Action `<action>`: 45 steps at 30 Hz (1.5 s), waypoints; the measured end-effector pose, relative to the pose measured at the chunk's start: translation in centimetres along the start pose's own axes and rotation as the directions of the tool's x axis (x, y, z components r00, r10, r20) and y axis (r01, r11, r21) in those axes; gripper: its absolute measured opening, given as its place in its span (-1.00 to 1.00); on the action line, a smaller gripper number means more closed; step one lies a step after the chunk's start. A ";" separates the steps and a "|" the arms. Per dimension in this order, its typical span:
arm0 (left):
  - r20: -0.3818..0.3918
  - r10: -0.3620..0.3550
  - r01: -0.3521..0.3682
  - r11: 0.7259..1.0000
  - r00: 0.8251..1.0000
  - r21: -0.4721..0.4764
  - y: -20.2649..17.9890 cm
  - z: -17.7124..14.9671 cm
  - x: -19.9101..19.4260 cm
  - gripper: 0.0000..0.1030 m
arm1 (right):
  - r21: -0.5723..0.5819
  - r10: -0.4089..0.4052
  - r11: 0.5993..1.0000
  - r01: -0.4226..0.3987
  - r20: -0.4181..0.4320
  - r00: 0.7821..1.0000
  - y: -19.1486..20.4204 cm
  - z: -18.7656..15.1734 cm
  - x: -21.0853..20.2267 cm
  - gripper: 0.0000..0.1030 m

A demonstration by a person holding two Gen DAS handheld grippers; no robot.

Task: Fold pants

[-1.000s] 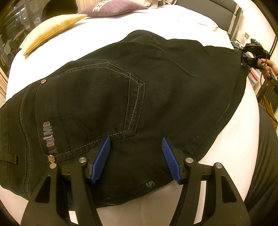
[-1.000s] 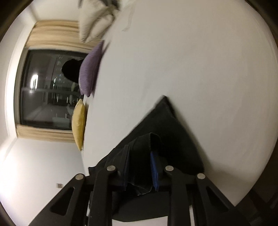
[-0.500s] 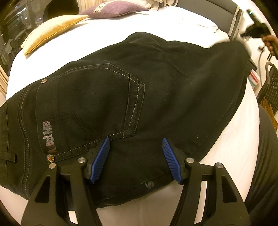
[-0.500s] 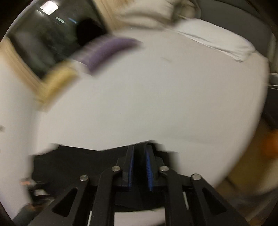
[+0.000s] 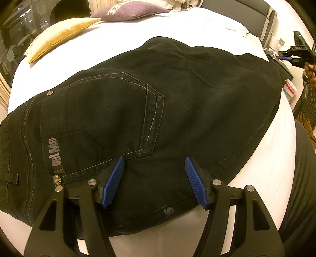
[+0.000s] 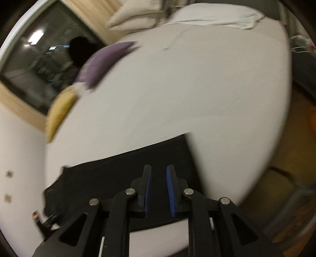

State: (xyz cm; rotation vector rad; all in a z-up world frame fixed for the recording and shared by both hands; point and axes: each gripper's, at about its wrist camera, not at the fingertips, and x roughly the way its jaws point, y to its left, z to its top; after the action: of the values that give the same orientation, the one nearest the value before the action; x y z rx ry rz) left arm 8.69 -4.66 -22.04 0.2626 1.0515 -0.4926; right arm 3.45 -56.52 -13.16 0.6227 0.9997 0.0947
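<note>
Black jeans [image 5: 177, 110] lie flat on the white bed [image 5: 122, 35], back pocket up, waistband at the left. My left gripper [image 5: 153, 164] is open and empty, just above the seat of the jeans near the front edge. My right gripper [image 6: 159, 173] hovers over the jeans' far end [image 6: 122, 172] with its pads a narrow gap apart and nothing between them. It also shows in the left wrist view [image 5: 296, 54] past the bed's right edge.
A yellow pillow [image 5: 59, 33] and a purple pillow [image 5: 130, 9] lie at the bed's far side, by a dark window [image 6: 45, 57]. White pillows [image 6: 197, 13] sit at the headboard. A black basket [image 5: 308, 106] stands right of the bed.
My right gripper has let go of the jeans' leg end, which now lies flat, and has swung level above it. My left gripper stays open in place.
</note>
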 end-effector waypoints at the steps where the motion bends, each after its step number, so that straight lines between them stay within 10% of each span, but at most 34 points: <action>1: 0.000 0.001 -0.001 1.000 1.000 0.000 0.0 0.0 0.0 0.22 | -0.011 0.030 0.999 -0.030 -0.013 0.999 1.1 -0.5 0.7 -0.62; 6: 0.005 0.003 -0.003 1.000 1.000 -0.002 -0.1 0.0 -0.1 0.23 | 0.050 -0.030 0.998 0.035 -0.096 0.995 -1.0 -1.2 6.3 -0.34; 9: 0.016 -0.001 0.001 1.000 1.000 -0.004 0.0 -0.2 -0.1 0.23 | 0.177 -0.075 0.980 0.092 -0.104 0.992 -5.7 -1.7 7.2 -1.00; 13: 0.040 -0.002 0.002 1.000 0.999 -0.012 0.2 -0.6 -0.5 0.23 | 0.213 -0.217 0.954 0.210 0.014 0.976 -5.6 -0.9 3.5 -0.78; 18: 0.057 0.003 -0.001 1.000 0.998 -0.023 0.4 -1.1 -1.0 0.23 | 0.069 0.119 0.990 -0.124 0.069 0.991 3.5 -1.3 2.8 -0.59; 22: 0.059 0.002 0.000 1.000 0.998 -0.024 0.4 -1.2 -1.4 0.23 | -0.065 0.274 0.956 -0.286 -0.149 0.950 11.7 -4.8 9.8 -0.17; 25: 0.068 -0.019 0.021 0.999 0.998 -0.032 0.8 -1.8 -2.5 0.24 | -0.044 0.159 0.984 -0.174 -0.231 0.960 10.7 -6.0 14.2 -0.27; 27: 0.069 -0.017 0.020 0.999 0.997 -0.041 1.3 -2.3 -3.6 0.24 | 0.087 0.175 0.983 -0.160 -0.213 0.961 7.0 -5.7 15.0 -1.00; 33: 0.179 -0.023 0.044 0.993 0.984 -0.114 3.8 -2.3 -8.1 0.24 | 0.164 -0.107 0.980 0.109 -0.022 0.994 5.4 -2.2 8.9 -0.78; 37: 0.191 0.005 0.028 0.985 0.982 -0.170 6.9 -0.9 -7.3 0.24 | 0.027 0.135 0.991 -0.135 -0.034 0.990 13.7 -1.8 10.3 -0.34; 40: 0.155 0.012 0.015 0.985 0.988 -0.172 8.5 -0.8 -5.5 0.24 | -0.060 0.316 0.942 -0.331 -0.180 0.931 21.7 -4.2 15.2 -0.24; 45: 0.146 0.018 0.009 0.983 0.989 -0.185 11.1 -3.1 -4.0 0.24 | -0.079 0.235 0.957 -0.278 -0.349 0.907 24.6 -7.5 22.7 -0.26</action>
State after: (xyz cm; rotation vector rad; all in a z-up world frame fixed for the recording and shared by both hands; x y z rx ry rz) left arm 10.31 7.29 -20.28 0.0623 0.9450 -0.4006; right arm 14.90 -24.92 -20.22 0.6311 1.2259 0.5101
